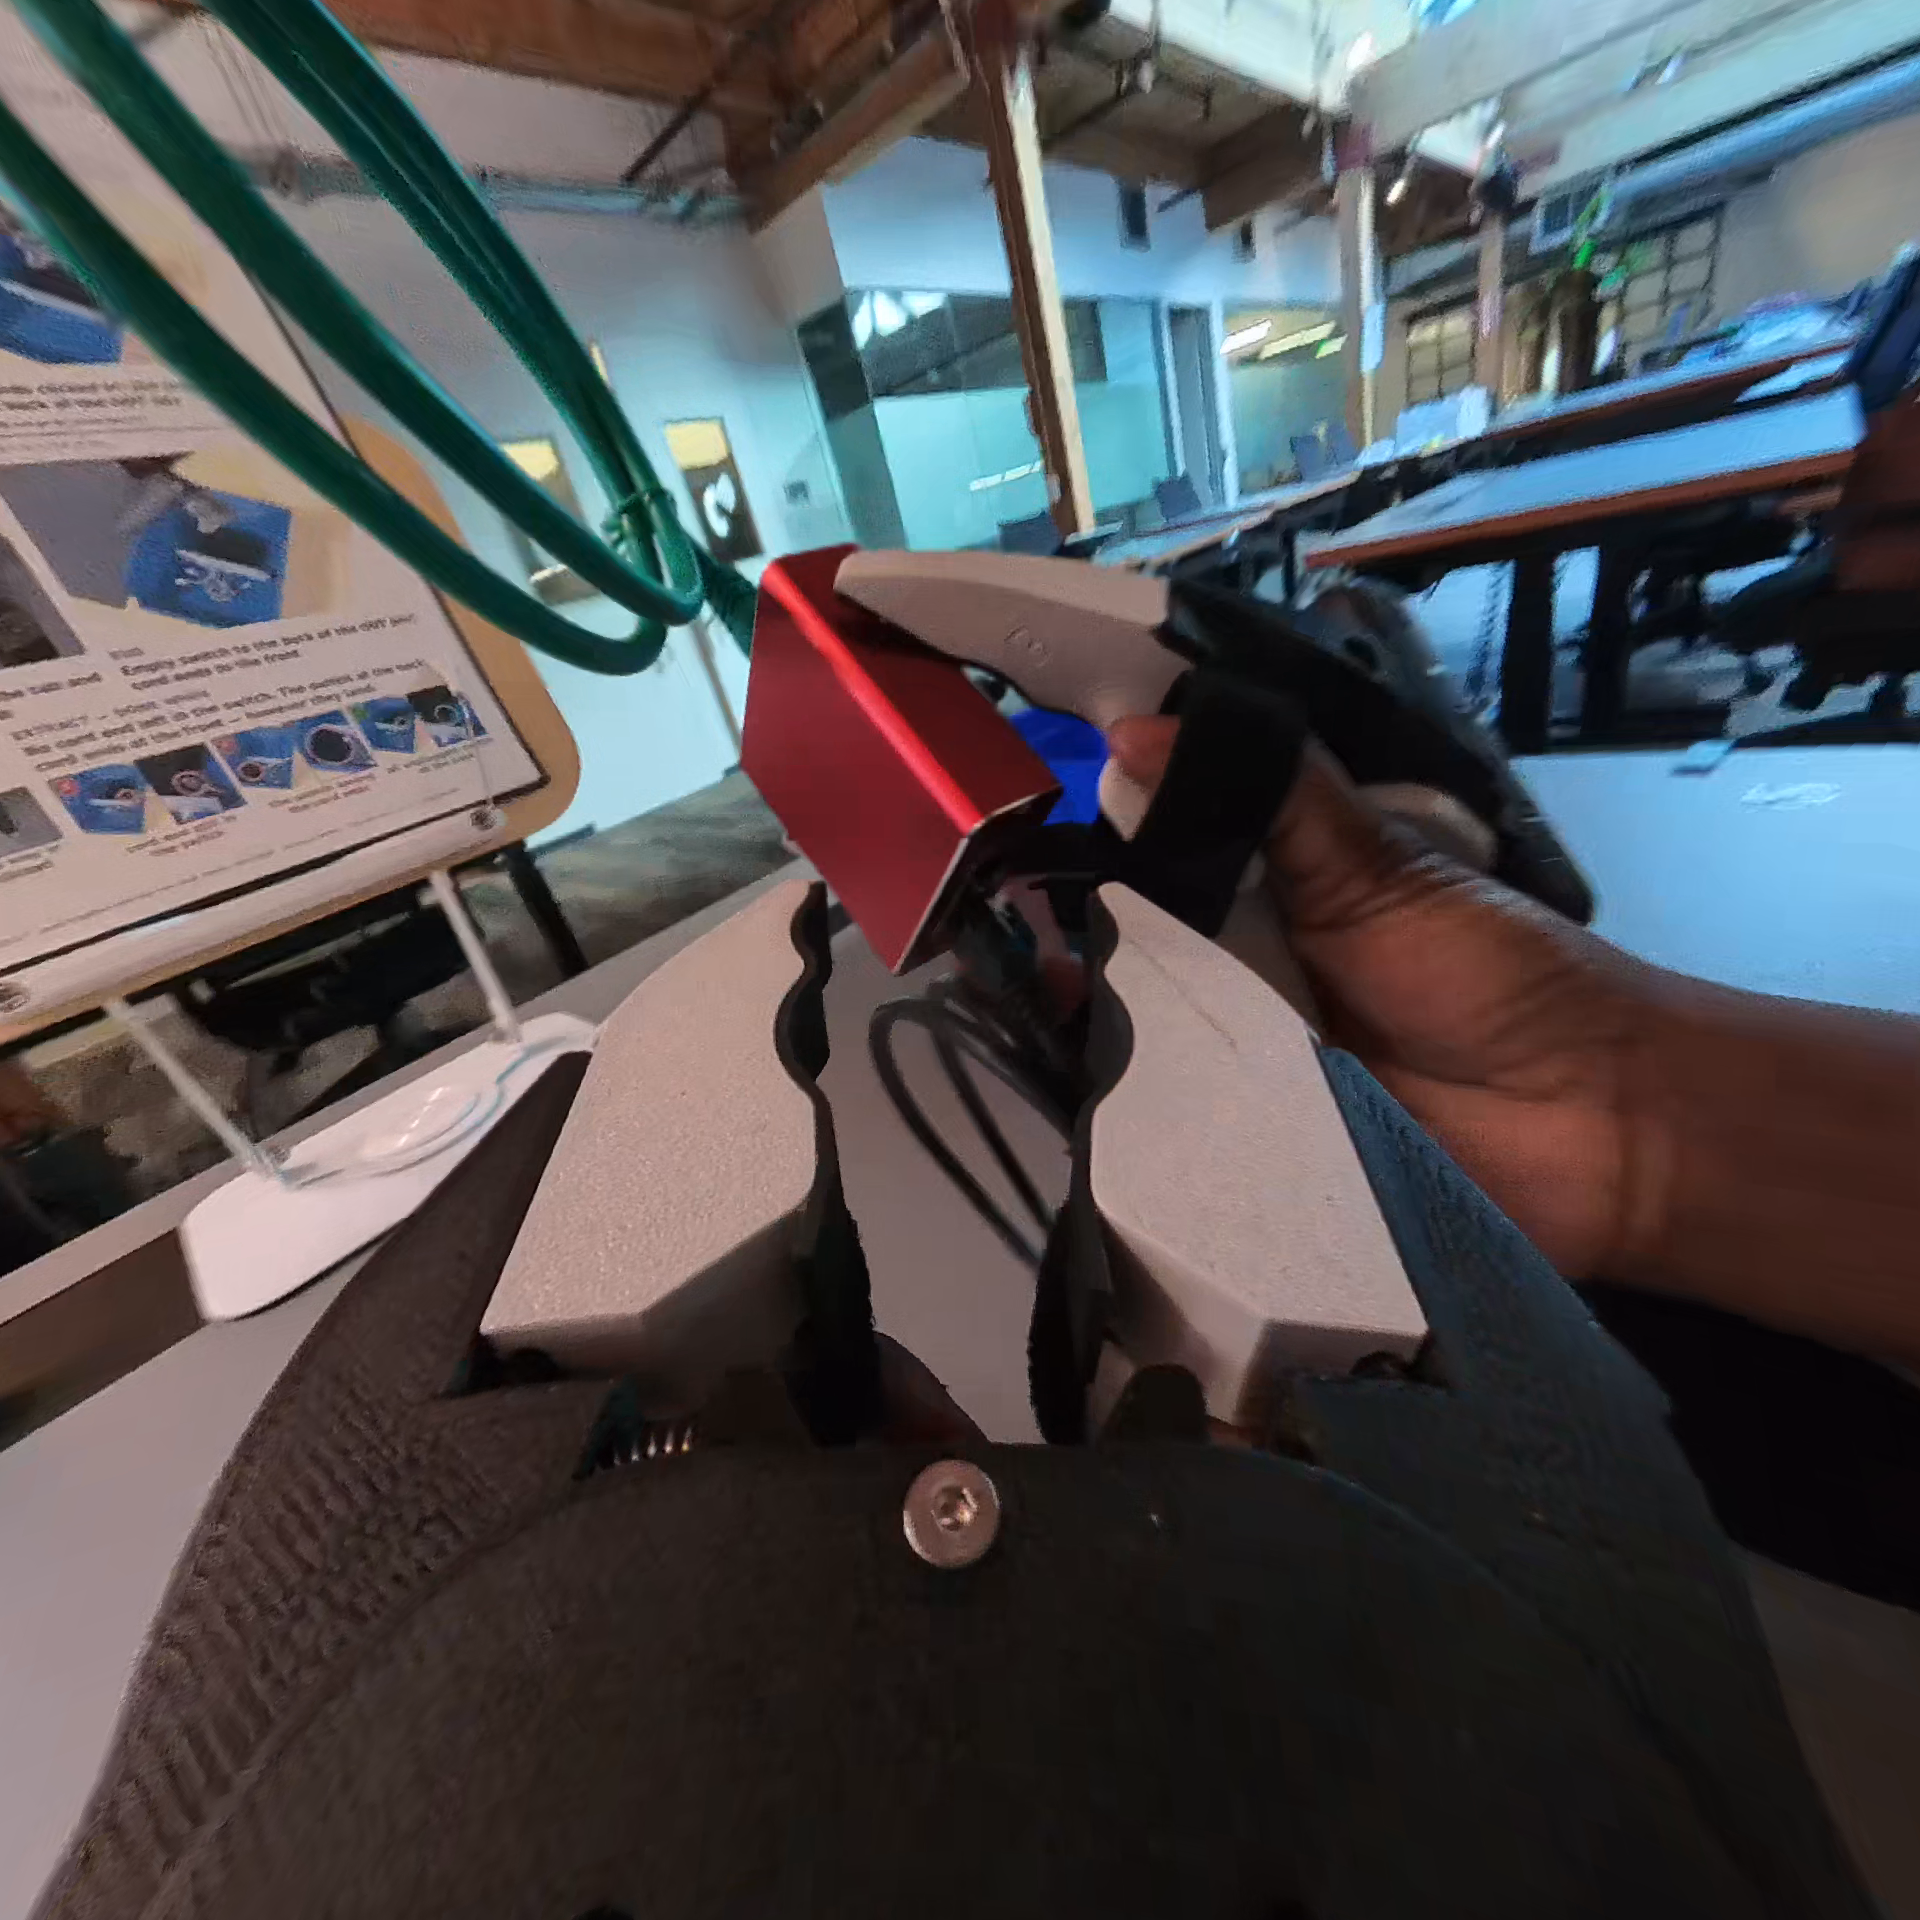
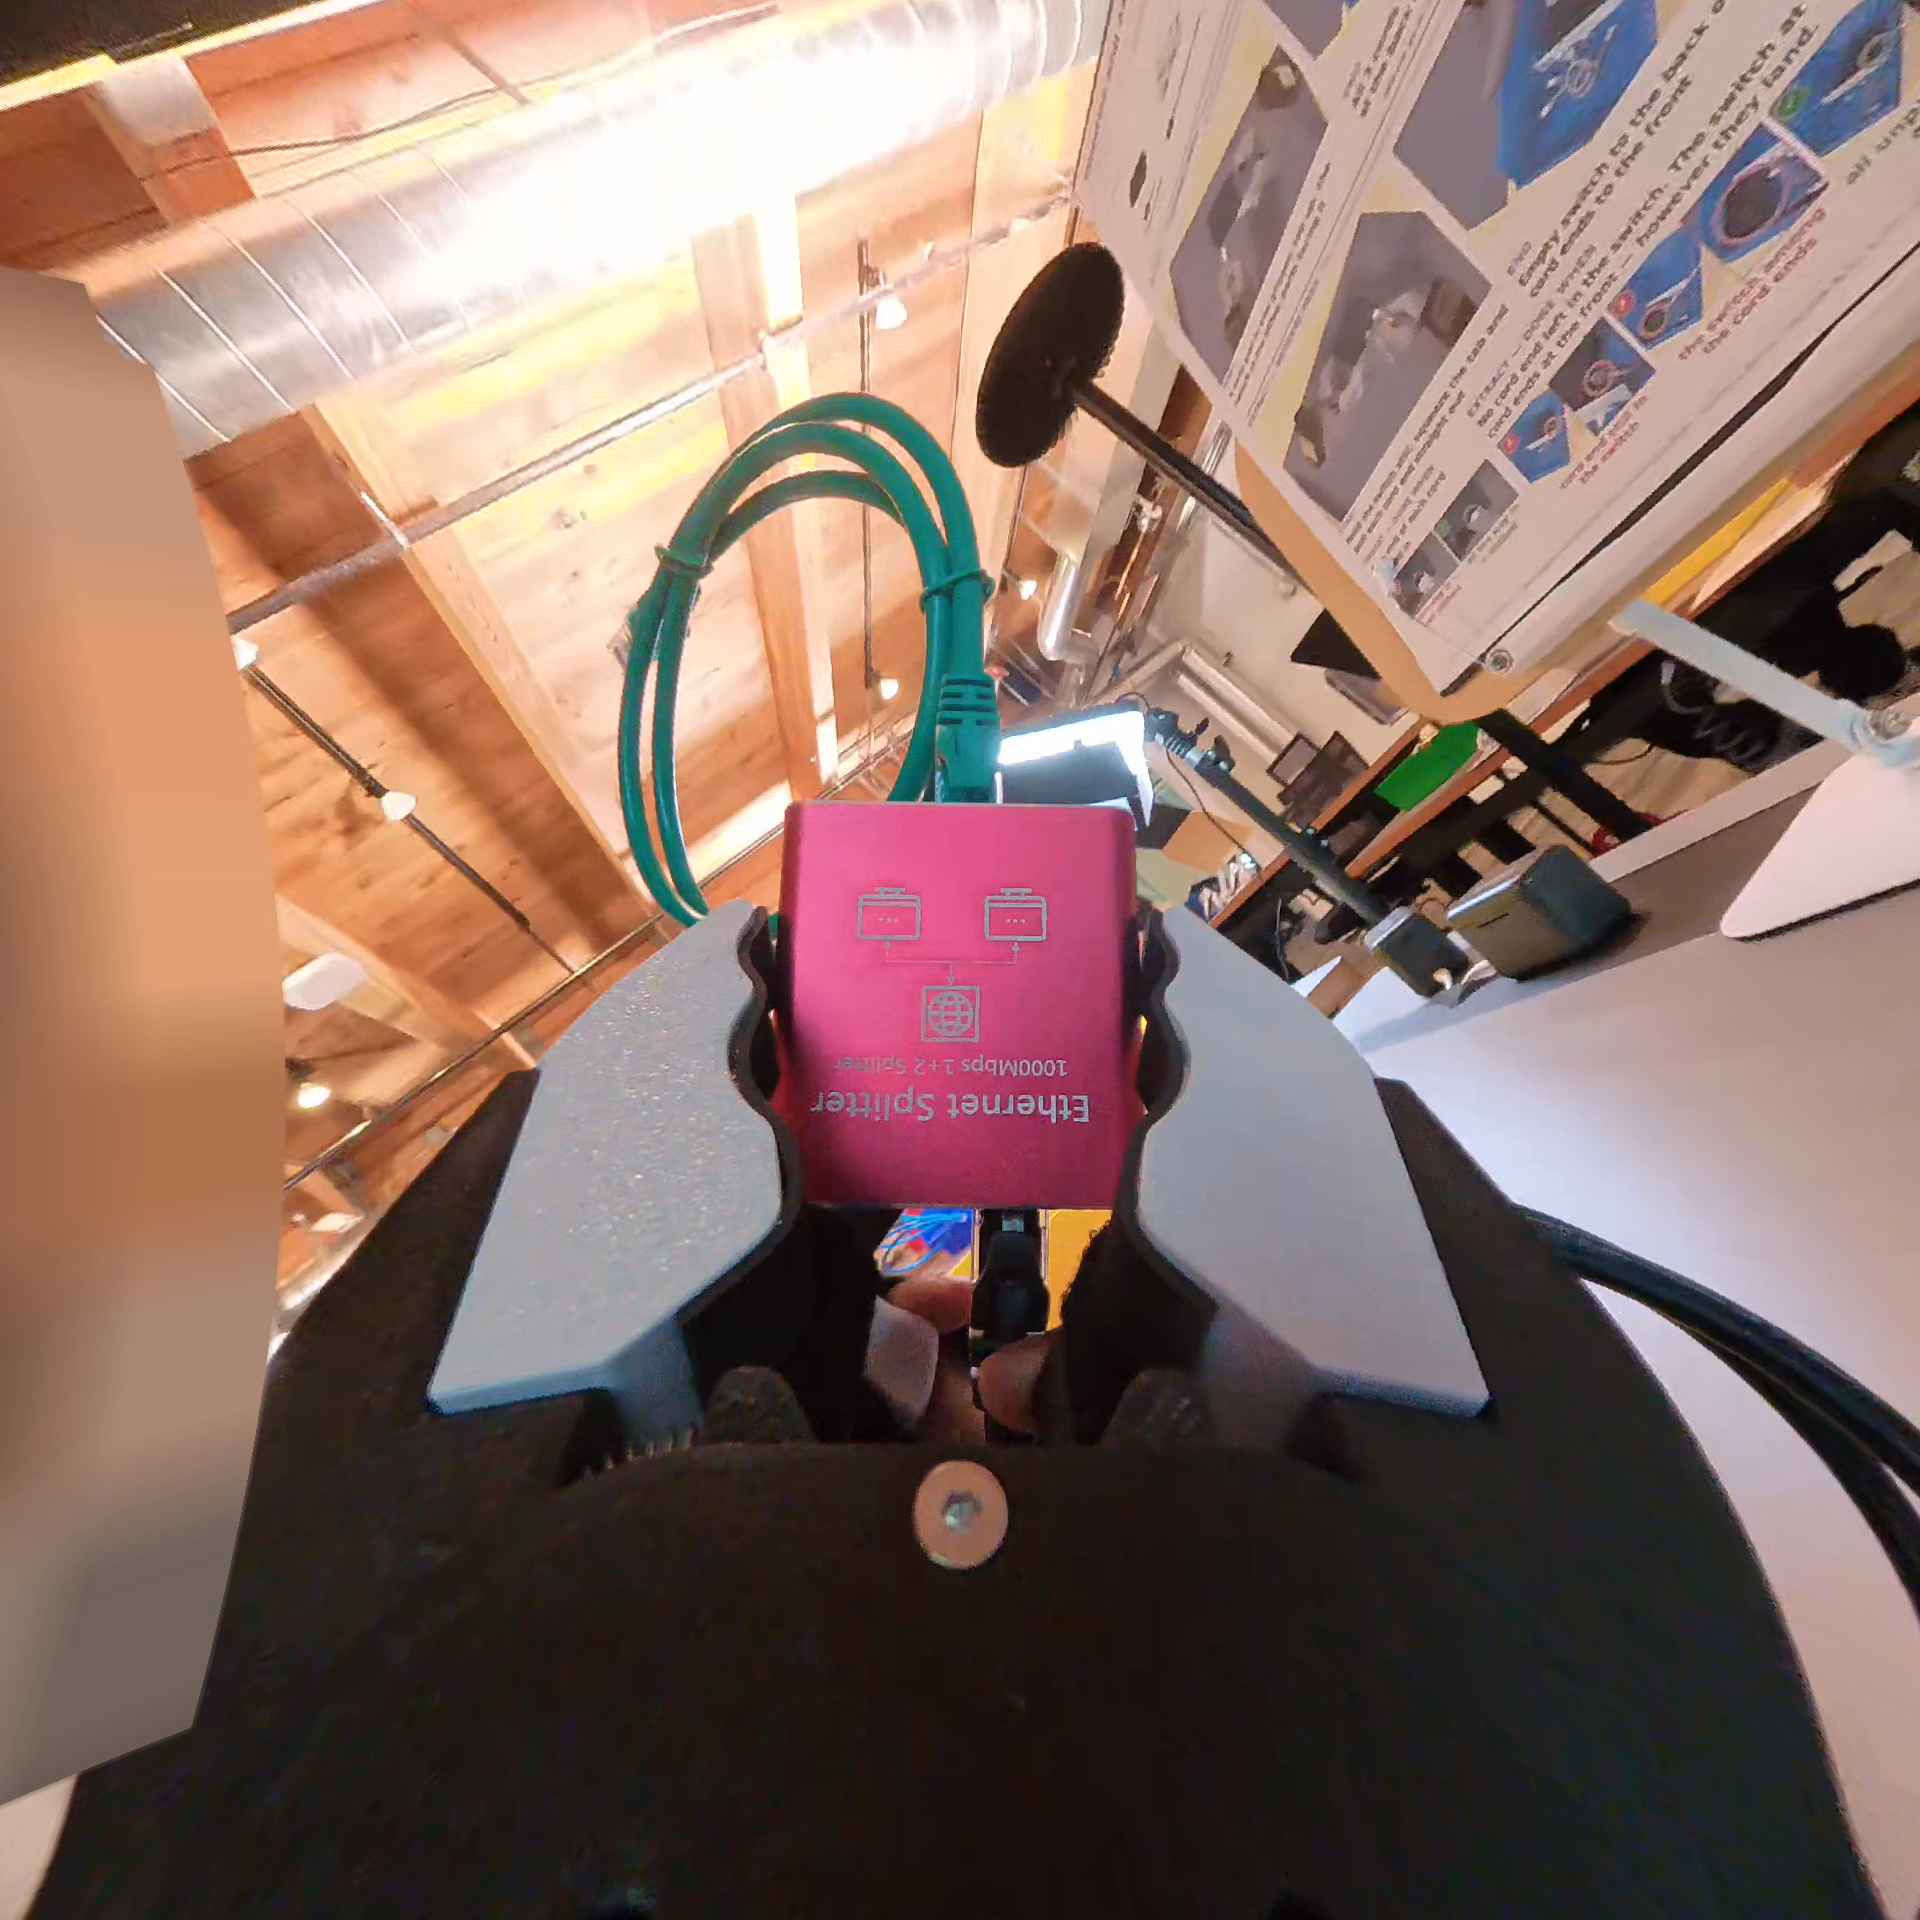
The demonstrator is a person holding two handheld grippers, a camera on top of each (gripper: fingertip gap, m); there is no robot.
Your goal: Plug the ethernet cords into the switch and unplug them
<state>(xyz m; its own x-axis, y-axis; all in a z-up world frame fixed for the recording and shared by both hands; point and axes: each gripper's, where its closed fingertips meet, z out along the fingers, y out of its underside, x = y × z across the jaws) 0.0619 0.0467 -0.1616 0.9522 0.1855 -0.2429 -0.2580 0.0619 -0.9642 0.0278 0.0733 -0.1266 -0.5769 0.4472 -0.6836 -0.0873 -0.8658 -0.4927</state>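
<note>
Above the table [image 1: 83, 1558], right jaws clamp the switch [image 2: 951, 997] by its side edges; left jaws apart.

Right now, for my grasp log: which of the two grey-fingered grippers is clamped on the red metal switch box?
The right gripper: its grey fingers press both sides of the red metal switch box. The left gripper stands open, gripping nothing.

- Silver printed lettering and small diagram symbols are carried on the face of the red switch [image 2: 956, 997], seen upside down.
- Printed text and photo panels are borne by the instruction board [image 2: 1538, 291].
</note>
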